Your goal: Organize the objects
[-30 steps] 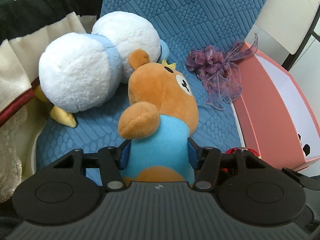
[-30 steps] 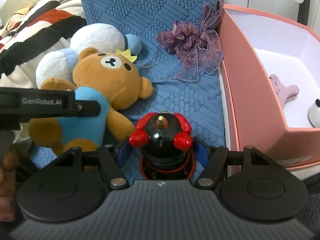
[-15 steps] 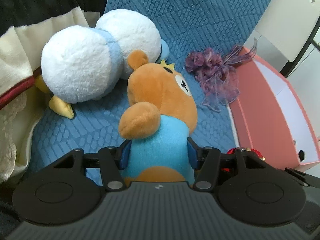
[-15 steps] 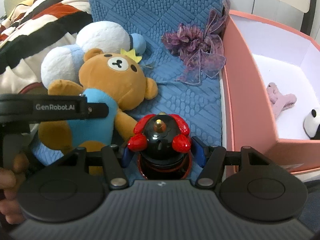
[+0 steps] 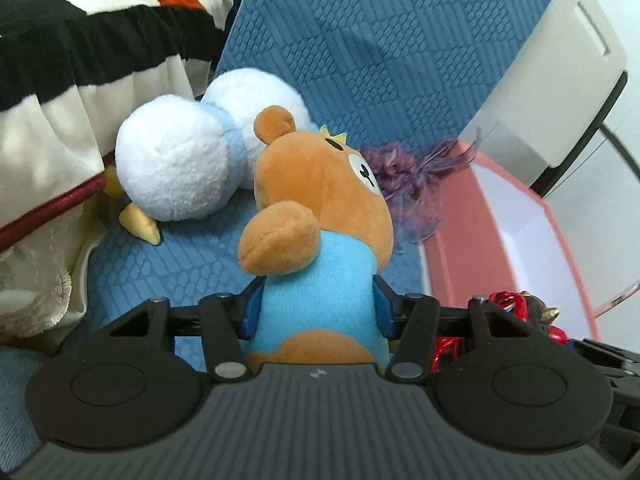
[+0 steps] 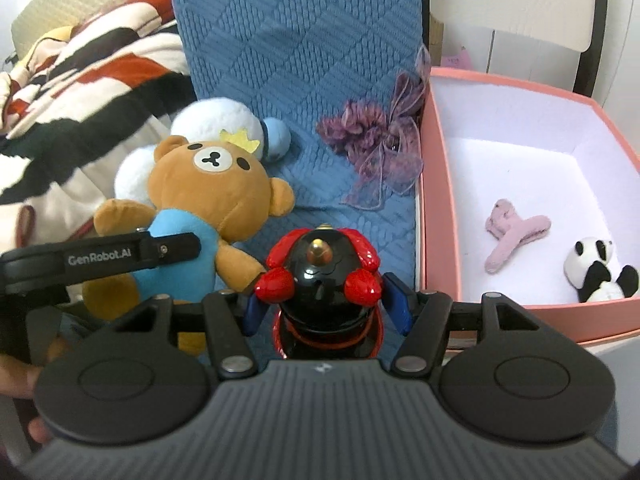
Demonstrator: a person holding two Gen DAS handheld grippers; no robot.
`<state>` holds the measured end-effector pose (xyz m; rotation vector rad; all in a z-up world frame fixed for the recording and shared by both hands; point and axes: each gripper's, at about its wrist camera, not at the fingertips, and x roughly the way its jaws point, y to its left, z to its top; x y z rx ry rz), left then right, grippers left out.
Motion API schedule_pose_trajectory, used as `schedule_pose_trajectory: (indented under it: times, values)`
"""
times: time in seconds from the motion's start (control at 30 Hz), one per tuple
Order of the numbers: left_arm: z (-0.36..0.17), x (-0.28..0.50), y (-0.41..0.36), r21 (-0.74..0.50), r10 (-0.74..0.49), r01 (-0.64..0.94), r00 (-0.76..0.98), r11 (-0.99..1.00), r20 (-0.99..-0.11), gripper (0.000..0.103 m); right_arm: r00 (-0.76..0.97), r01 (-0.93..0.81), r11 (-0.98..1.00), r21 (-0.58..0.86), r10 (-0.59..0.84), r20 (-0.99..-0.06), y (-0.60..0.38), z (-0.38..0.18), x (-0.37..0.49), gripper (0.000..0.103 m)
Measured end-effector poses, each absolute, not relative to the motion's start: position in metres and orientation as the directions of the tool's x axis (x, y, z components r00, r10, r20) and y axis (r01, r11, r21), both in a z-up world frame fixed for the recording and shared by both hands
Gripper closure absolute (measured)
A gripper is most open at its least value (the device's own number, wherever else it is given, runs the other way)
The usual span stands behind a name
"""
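Blue quilted cushion covers the seat and backrest; a striped blanket hangs at its left, and a pink box with a white inside sits against its right edge.

Left gripper pinches the teddy bear around its light-blue shirt, blue pads pressed into both sides of the body. Bear's head points away from the camera, one arm sticking up toward the lens. From the right wrist view the bear faces the camera, a small yellow crown on its head, and the left gripper's black finger crosses its shirt.

Right gripper is clamped on a black and red toy figure, pads touching its sides just below the two red round fists. Figure stands upright between the fingers, gold tip on top. It also shows at the lower right of the left wrist view, partly hidden behind the gripper body.

White and blue plush lies behind the bear, touching it, yellow foot on the cushion. Purple ribbon bow lies on the cushion just beside the box wall.

Inside the box: a pink hair clip and a small panda plush, near each other, not touching.
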<state>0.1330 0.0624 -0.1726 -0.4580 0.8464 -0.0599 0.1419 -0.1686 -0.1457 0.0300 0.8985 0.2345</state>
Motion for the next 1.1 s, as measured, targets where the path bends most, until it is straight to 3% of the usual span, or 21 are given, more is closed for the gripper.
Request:
schedule_pose_trajectory:
  times: [0.33, 1.1]
  values:
    - [-0.117, 0.118, 0.049, -0.444, -0.266, -0.105, 0.671, 0.89, -0.692, 0.044, 0.637, -0.208, 0.966, 0.152, 0.252, -0.729, -0.184, -0.089, 0.136, 0.04]
    - [-0.01, 0.144, -0.023, -0.376, -0.258, 0.002, 0.731, 0.927, -0.632, 0.044, 0.73, -0.247, 0.953, 0.174, 0.302, -0.613, -0.24, -0.003, 0.147, 0.04]
